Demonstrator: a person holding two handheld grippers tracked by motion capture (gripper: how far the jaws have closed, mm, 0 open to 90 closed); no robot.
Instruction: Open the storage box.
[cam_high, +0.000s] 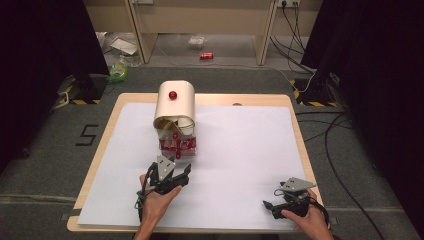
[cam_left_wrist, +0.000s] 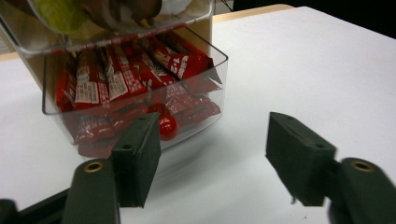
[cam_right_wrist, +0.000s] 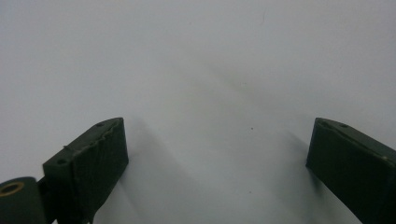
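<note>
Clear plastic for the drawer, packed with red packets and set at the foot of a cream box near the middle of the surface. Faces the person, so probably meant to be reached head-on. Carries a small red knob low on its front wall, likely the handle for sliding it.

Left claw held just short of that knob, jaws spread and gripping nothing, the knob showing beside the inner face of one jaw rather than centred between them. Looks aimed at the drawer front, apart from it, not touching.

Right claw also wide open and empty, parked low over the white sheet near the right front corner, well apart from the box; seemingly kept out of the way.

Plenty of bare sheet to the right of and in front of the drawer for pulling it out. Less margin behind the box, close to the far edge. On the right, little room between claw and rim.
</note>
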